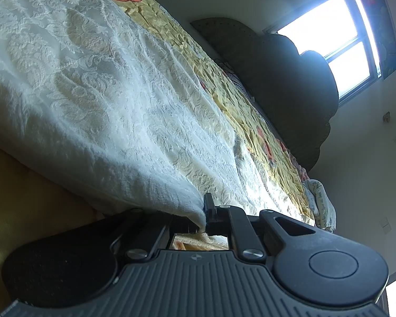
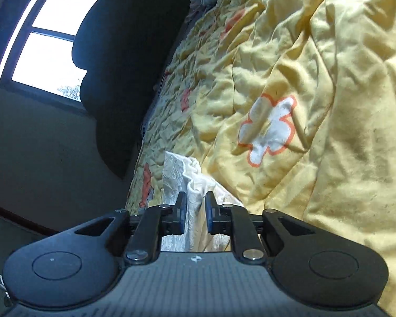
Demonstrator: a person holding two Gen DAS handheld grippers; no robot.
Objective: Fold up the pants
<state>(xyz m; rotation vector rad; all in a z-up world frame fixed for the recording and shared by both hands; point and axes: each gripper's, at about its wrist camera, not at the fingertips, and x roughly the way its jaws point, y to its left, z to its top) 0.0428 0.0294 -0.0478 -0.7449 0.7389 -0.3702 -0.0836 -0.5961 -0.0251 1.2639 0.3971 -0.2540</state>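
The pants (image 1: pixel 97 87) are white with a woven floral pattern and lie spread over the yellow bed cover (image 1: pixel 235 100) in the left wrist view. My left gripper (image 1: pixel 202 218) is shut on a corner of the white cloth, which drapes over and hides the left finger. In the right wrist view a bunched fold of the white pants (image 2: pixel 194 198) stands between the two fingers. My right gripper (image 2: pixel 195 211) is shut on that fold, with the cloth filling the gap between the pads.
The yellow cover with orange and white flowers (image 2: pixel 269 129) is crumpled across the bed. A dark headboard (image 1: pixel 290 84) and a bright window (image 1: pixel 327 37) are at the far end. A patterned pillow (image 1: pixel 319 206) lies by the headboard.
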